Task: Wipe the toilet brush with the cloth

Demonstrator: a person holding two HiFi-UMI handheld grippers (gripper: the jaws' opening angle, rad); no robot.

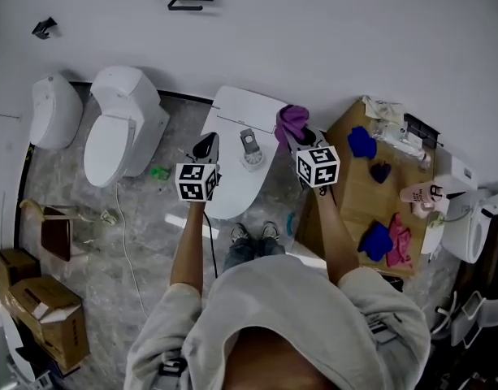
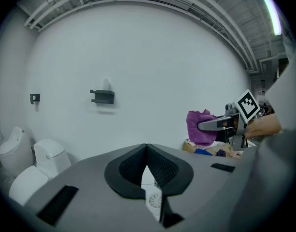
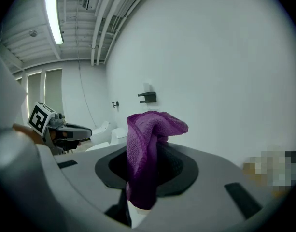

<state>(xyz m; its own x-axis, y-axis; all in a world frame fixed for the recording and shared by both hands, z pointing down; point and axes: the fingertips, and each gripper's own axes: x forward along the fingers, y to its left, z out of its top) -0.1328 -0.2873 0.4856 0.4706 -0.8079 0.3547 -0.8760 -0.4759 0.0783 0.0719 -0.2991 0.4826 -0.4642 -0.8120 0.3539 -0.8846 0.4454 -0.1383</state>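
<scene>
White wall (image 1: 313, 31) behind toilets (image 1: 119, 132): wiping not begun.
Right tongs (image 3: 150, 163) clamp cloth (image 3: 155, 124); left tongs (image 2: 147, 151) together, empty; brush (image 1: 250, 147) untouched.

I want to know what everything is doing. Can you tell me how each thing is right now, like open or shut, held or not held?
left gripper: shut, holding nothing.
right gripper: shut on the purple cloth.
purple cloth: bunched up and held in the air.
toilet brush: standing upright, touched by neither gripper.
toilet on the left: lid down.
blue cloth: lying loose on the wooden table.
</scene>
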